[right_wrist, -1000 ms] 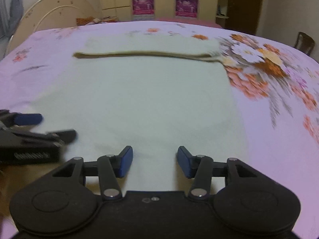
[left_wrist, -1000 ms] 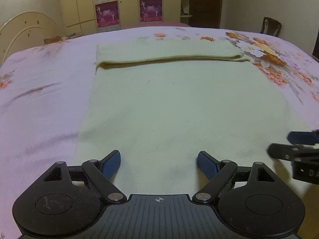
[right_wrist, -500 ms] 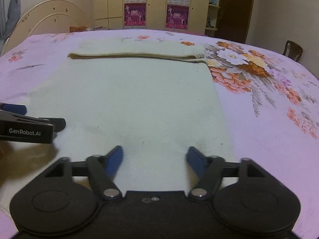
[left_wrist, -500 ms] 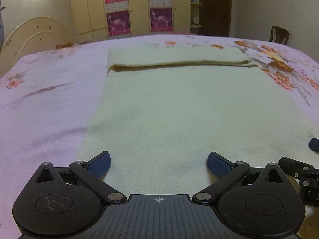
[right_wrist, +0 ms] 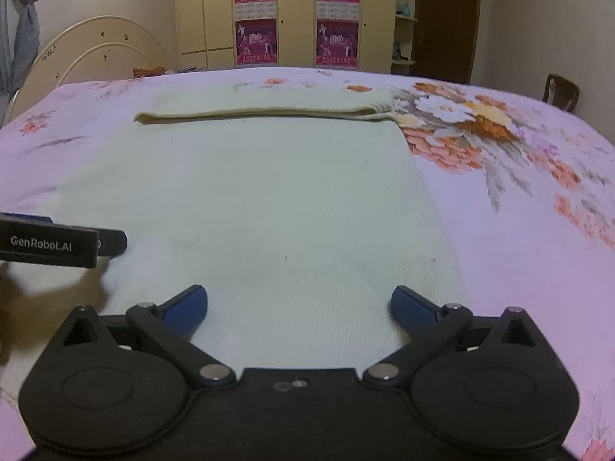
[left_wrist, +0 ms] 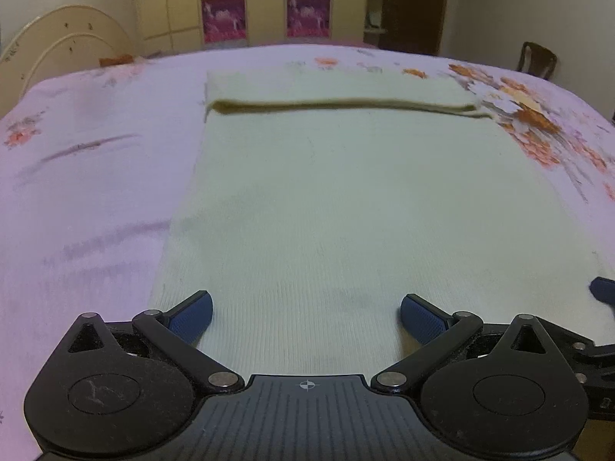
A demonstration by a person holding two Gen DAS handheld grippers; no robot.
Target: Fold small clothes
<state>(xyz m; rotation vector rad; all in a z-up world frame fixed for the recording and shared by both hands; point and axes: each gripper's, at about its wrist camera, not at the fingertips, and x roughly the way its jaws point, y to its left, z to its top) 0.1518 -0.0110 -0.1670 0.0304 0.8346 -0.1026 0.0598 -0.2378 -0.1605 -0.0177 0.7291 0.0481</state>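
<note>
A pale cream garment (left_wrist: 346, 199) lies flat on the bed, its far end folded back toward me in a band (left_wrist: 338, 88). It also shows in the right wrist view (right_wrist: 250, 199). My left gripper (left_wrist: 306, 317) is open and empty, low over the garment's near edge by its left corner. My right gripper (right_wrist: 299, 309) is open and empty, low over the near edge by its right corner. Each gripper shows at the side of the other's view: the right one (left_wrist: 599, 330), the left one (right_wrist: 57, 242).
The bed has a pink sheet (left_wrist: 84, 192) with an orange floral print (right_wrist: 480, 130) on the right. A curved headboard (right_wrist: 96, 53) is at the far left, wardrobes with pink posters (right_wrist: 296, 11) behind, a wooden chair (right_wrist: 559, 92) at the far right.
Both grippers have opened wider and dropped back toward the garment's near edge. The right gripper has slid further right in the left wrist view.
</note>
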